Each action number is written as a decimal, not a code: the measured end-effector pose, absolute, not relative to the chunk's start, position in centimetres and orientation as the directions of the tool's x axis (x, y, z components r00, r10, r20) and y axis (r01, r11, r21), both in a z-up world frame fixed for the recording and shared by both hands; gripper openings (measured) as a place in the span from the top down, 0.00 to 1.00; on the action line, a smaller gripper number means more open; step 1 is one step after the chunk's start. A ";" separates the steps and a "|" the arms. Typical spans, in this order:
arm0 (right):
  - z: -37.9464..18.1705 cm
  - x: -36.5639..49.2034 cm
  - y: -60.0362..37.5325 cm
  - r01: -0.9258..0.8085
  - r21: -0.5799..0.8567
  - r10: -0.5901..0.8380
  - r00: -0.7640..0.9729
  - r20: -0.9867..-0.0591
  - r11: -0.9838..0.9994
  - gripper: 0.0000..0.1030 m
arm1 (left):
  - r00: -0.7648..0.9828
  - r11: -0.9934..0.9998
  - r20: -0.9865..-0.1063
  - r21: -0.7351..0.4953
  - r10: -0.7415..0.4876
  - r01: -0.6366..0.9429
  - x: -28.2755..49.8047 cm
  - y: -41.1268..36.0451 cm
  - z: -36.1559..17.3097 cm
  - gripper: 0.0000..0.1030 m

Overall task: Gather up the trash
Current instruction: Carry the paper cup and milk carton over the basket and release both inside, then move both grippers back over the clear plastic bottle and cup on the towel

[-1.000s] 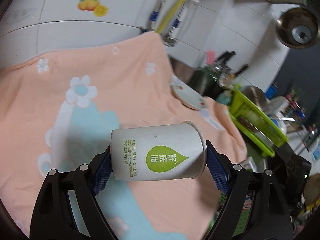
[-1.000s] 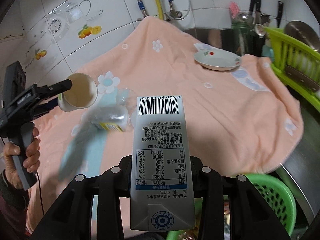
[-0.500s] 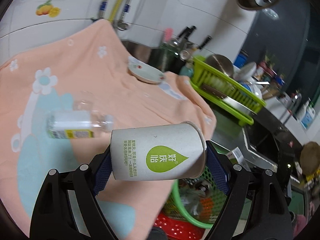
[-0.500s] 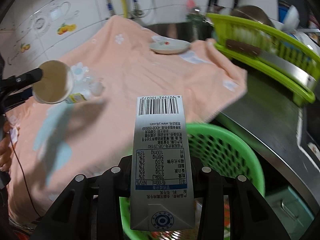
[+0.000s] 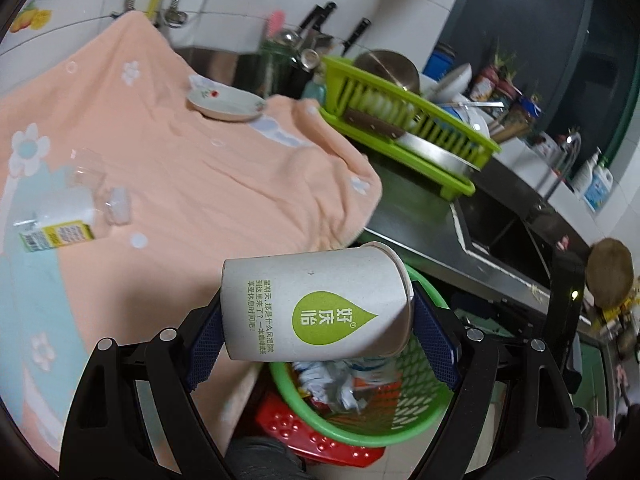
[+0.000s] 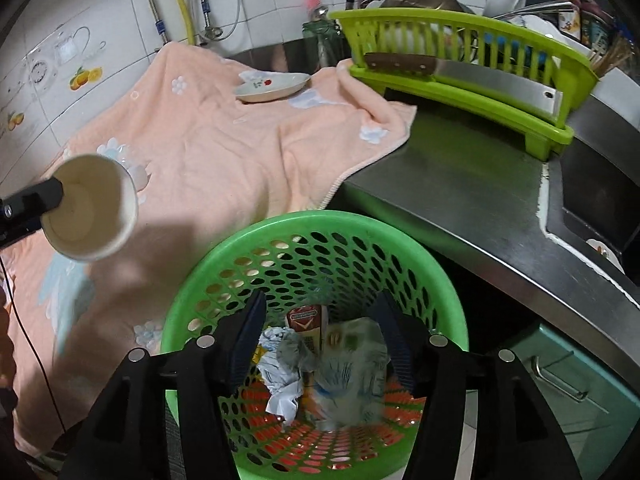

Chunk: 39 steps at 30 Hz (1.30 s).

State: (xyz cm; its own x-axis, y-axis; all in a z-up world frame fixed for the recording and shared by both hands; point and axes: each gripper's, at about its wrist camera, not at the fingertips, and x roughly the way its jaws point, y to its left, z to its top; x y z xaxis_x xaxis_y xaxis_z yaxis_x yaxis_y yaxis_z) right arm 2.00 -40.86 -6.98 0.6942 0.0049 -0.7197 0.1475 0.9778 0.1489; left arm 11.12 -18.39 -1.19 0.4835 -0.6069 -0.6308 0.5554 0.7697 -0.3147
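Observation:
My left gripper is shut on a white paper cup with a green drop logo, held sideways above the near rim of the green trash basket. The cup also shows in the right wrist view, left of the basket. My right gripper is open and empty over the green basket. A milk carton, blurred, lies inside among crumpled paper. A clear plastic bottle with a yellow label lies on the peach cloth.
A white dish sits at the cloth's far side. A lime dish rack with a cleaver stands on the steel counter. A sink lies to the right. A red stool is under the basket.
My right gripper opened and let the milk carton fall into the basket. My left gripper carried the cup rightward from over the cloth to the basket's edge.

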 end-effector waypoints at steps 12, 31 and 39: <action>-6.5 0.6 -41.6 0.159 0.170 0.005 0.714 -0.700 0.973 0.34 | 0.423 0.756 -0.685 -0.294 -0.593 0.584 10.0 -21.7 -3.4 0.18; -5.9 2.1 -39.8 0.105 0.179 0.050 0.717 -0.696 0.978 0.31 | 0.502 0.807 -0.692 -0.200 -0.518 0.556 11.8 -18.0 -1.9 0.14; -5.0 4.9 -37.8 0.046 0.185 0.097 0.714 -0.694 0.982 0.29 | 0.578 0.858 -0.698 -0.102 -0.422 0.503 16.2 -12.6 -1.3 0.14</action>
State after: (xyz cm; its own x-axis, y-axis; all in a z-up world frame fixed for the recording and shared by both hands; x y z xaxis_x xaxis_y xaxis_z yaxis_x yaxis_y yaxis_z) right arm 4.86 -37.81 -5.00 0.7136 0.0973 -0.6937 0.0455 0.9818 0.1846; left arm 16.23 -12.57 -1.27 0.5782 -0.4223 -0.6981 0.5031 0.8581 -0.1024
